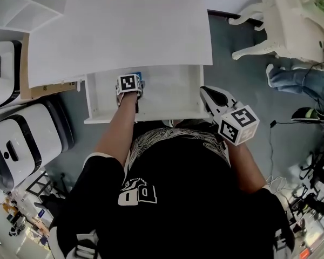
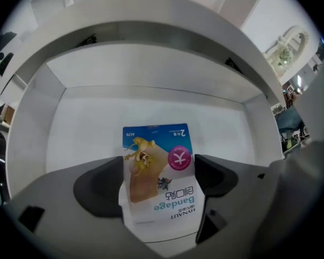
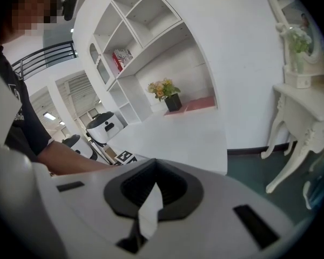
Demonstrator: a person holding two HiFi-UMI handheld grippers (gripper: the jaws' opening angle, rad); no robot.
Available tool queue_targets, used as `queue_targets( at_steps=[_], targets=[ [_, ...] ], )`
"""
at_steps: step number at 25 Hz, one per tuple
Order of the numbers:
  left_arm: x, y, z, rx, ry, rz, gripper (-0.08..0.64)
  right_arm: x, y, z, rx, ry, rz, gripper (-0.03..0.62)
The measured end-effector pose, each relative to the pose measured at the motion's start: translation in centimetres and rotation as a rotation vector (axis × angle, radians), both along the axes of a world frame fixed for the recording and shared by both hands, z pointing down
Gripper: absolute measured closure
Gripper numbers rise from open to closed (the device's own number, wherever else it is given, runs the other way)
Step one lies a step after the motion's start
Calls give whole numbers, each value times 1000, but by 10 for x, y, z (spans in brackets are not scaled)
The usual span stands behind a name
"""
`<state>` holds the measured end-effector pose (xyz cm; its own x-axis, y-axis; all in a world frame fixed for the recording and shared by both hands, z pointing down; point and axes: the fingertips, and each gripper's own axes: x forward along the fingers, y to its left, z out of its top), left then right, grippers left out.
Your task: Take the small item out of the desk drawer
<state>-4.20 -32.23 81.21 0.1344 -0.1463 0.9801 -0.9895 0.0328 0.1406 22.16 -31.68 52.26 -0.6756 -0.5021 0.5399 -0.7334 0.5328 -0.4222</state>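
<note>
Left hand-held gripper [image 2: 159, 183] released, straddling bandage box [image 2: 157, 161] | drawer [image 1: 167, 99] open (white desk [image 1: 124, 31]) | right hand-held gripper [image 3: 151, 198] clenched

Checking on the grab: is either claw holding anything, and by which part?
Nothing is held. The left claw is open astride the bandage packet lying in the drawer, not gripping it; the right claw is shut, seemingly empty.

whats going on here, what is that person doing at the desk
A person is at a white desk whose drawer is pulled open. The left gripper points down into the drawer, its jaws open on either side of a bandage pack that lies on the drawer floor, not yet gripped. The right gripper, jaws shut, is by the drawer's right front corner and holds nothing.
</note>
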Motion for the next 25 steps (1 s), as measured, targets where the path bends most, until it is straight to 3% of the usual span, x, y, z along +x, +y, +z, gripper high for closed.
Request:
queue_targets(
  at_steps=[16, 25],
  targets=[
    [-1, 3, 8, -22, -2, -1, 153, -9, 0, 5, -11, 0, -1, 583],
    [-1, 4, 5, 5, 8, 30, 153, -13, 3, 5, -17, 7, 11, 583]
  ],
)
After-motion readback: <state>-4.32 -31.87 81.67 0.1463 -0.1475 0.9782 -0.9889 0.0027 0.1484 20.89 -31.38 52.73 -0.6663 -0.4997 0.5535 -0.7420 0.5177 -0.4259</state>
